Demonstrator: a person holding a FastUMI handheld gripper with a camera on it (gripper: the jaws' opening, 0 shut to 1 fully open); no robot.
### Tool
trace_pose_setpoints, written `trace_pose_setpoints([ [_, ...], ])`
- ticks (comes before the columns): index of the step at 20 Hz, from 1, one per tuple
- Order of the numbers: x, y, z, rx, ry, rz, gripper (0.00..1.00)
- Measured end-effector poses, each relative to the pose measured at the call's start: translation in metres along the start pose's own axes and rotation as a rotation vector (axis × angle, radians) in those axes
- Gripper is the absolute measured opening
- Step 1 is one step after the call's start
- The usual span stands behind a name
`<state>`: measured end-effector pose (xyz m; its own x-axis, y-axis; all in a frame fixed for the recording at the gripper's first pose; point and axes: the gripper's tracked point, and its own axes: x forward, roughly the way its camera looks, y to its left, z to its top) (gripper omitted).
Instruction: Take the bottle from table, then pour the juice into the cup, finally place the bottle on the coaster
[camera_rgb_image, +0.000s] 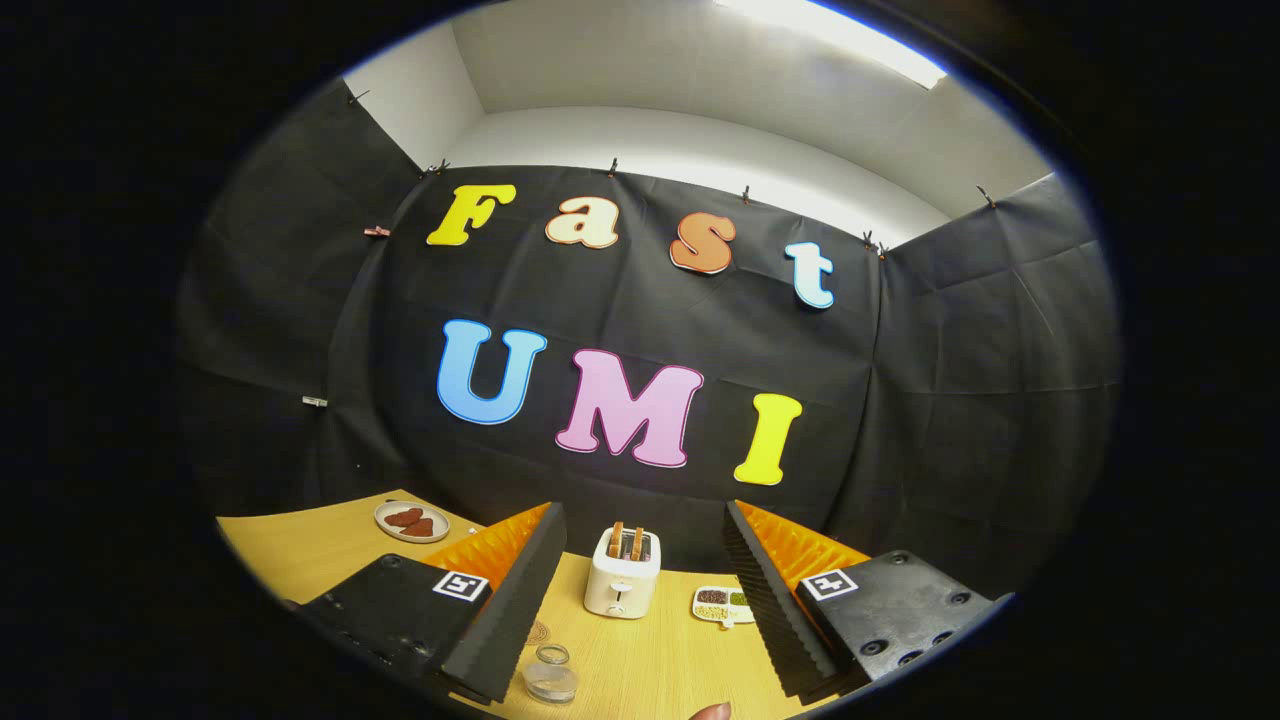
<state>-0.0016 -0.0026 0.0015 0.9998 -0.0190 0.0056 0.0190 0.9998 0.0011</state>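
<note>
My gripper is open, held above the wooden table with nothing between its fingers. A small clear glass cup stands on the table close below the inner side of the left finger. Just beyond the cup, a round woven coaster peeks out from behind that finger, mostly hidden by it. A small rounded pinkish-brown thing shows at the near end of the table between the fingers; I cannot tell what it is.
A white toaster with two slices in it stands between the fingers, farther back. A small divided dish lies beside it near the right finger. A plate with reddish-brown food sits far left by the wall.
</note>
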Motion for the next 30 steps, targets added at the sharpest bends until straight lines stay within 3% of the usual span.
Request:
trace_pose_setpoints([
  [12,-0.007,0.018,-0.034,0.078,0.005,0.02,0.97],
  [23,-0.007,0.073,-0.167,0.139,0.119,0.092,0.97],
  [30,-0.004,0.095,-0.259,0.144,0.223,0.097,0.97],
])
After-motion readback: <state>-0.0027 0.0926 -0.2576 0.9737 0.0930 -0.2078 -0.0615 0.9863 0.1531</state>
